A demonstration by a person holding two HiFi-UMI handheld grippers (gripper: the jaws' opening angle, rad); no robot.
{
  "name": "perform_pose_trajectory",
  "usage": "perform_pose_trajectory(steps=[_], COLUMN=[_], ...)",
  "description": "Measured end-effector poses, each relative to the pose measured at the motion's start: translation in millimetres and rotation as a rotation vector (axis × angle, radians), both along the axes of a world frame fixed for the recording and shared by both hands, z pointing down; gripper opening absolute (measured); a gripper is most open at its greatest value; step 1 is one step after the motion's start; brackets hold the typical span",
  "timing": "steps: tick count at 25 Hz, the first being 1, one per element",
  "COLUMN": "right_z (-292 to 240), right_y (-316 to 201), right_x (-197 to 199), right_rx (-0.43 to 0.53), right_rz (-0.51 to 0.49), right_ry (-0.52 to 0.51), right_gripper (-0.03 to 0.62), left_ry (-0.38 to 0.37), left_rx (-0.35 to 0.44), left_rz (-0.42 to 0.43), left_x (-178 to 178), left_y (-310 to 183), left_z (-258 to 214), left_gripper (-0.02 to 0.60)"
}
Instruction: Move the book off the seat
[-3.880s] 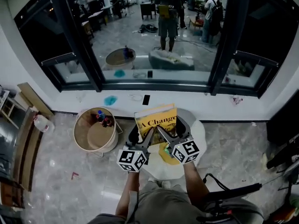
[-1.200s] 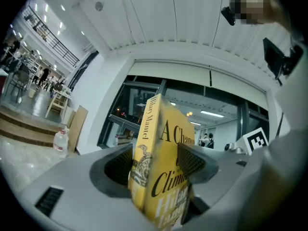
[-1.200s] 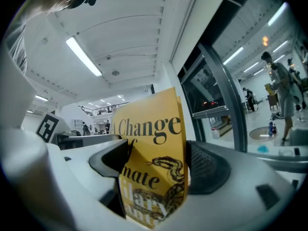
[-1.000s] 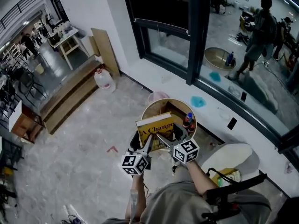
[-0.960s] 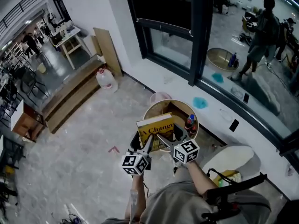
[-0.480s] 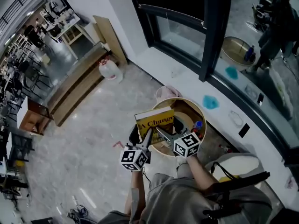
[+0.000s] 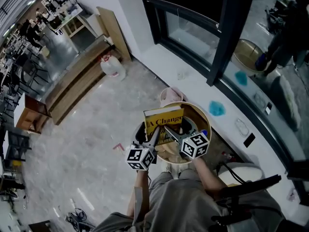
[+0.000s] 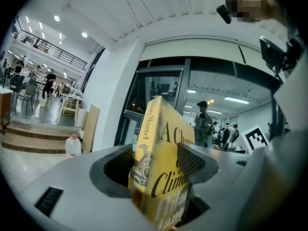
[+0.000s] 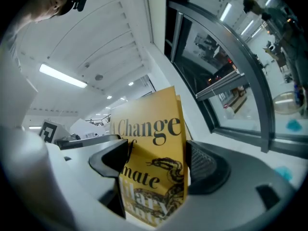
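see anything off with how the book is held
Nothing stands out: the yellow book looks intact, clamped near its lower edge by the left gripper and right gripper, above the round tub.

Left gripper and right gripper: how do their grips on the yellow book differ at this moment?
The left gripper clamps the yellow book at its spine side, spine lettering facing its camera; the right gripper clamps the opposite side, showing only the front cover. In the head view the left gripper sits at the book's lower left, the right gripper at its lower right. Both are shut on the book.
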State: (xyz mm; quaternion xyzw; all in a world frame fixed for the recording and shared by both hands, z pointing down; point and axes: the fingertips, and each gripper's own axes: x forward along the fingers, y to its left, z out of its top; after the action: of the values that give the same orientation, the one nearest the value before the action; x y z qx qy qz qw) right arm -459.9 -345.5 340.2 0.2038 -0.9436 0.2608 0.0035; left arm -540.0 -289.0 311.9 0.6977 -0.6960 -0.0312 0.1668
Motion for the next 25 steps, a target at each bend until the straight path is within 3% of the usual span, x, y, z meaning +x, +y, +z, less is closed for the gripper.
perform_pose_trajectory(steps=[7,11,17,25], right_z=[-43,-48,-39,7], right_y=[-35,-37,-35,-21], right_x=[19,18,17,4], right_rx=[0.083,0.108,0.1,-0.009], right_rz=[0.128,0.163,0.189,0.196], right_ry=[-0.021,-0.019,0.018,0.091], right_gripper=[0.384,0.385,0.384,0.383], left_ry=[-0.028,-0.009,0.007,0.08], left_rx=[0.093,0.109,0.074,-0.032], left_rz=[0.133,0.168,0.201,0.203], left_x=[13,9,7,-6], left_y=[-43,-47,-45,-34], left_z=[-39,-40,-24,20], left_gripper=[0.304,0.304,0.302,0.299])
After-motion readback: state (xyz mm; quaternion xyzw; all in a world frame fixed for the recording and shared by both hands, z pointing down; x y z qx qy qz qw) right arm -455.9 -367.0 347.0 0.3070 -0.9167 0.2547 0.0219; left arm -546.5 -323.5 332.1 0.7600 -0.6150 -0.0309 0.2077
